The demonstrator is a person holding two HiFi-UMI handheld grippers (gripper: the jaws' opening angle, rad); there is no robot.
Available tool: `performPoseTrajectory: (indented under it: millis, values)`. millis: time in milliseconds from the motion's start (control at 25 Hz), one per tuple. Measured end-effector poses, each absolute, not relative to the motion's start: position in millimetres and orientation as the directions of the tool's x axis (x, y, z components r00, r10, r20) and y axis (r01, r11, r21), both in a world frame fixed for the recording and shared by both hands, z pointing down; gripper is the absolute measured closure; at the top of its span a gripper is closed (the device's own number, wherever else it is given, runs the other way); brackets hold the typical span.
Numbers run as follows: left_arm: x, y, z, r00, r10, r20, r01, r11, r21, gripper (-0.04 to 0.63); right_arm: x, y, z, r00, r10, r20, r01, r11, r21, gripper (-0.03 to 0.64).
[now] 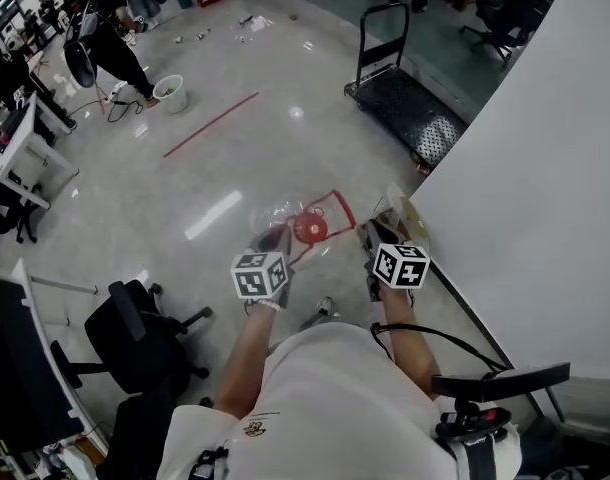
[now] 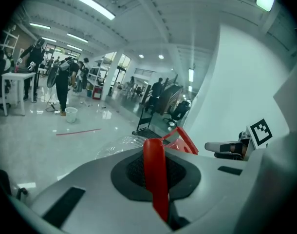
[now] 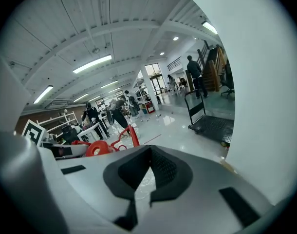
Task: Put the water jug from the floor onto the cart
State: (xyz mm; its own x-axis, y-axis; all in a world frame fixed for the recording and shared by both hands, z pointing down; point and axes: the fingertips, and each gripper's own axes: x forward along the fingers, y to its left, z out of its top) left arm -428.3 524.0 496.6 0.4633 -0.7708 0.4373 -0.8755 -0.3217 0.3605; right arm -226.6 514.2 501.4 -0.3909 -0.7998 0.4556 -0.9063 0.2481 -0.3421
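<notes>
Left claw (image 2: 156,155) is clamped on the red handle (image 2: 155,184) of the clear water jug (image 1: 283,214), which is held above the floor, well apart from the black cart (image 1: 410,108); right claw (image 3: 149,152) is pressed together.

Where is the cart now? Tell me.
Head view, upper right: the cart stands on the floor beside the white wall, ahead of the carried water jug.

Head camera looks steeply down onto the floor (image 1: 235,158). Each gripper camera rides close behind its own jaws, facing out across the hall. All three views share the water jug (image 1: 307,226) and the cart (image 1: 410,108).
</notes>
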Motion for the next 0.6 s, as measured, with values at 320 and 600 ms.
performPoseTrajectory:
  millis: [320, 600]
  values:
    - [-408.1, 438.1, 485.1, 0.494, -0.76, 0.422, -0.859, -0.353, 0.37, 0.592, -207.7, 451.0, 503.9, -0.368, -0.807, 0.463, -0.913, 0.219, -0.344, 0.601]
    - [-397.4, 369.6, 502.3, 0.534, -0.722, 0.44, -0.836, -0.373, 0.403, 0.592, -199.0, 397.1, 519.1, -0.331, -0.818, 0.471, -0.92, 0.17, -0.353, 0.601]
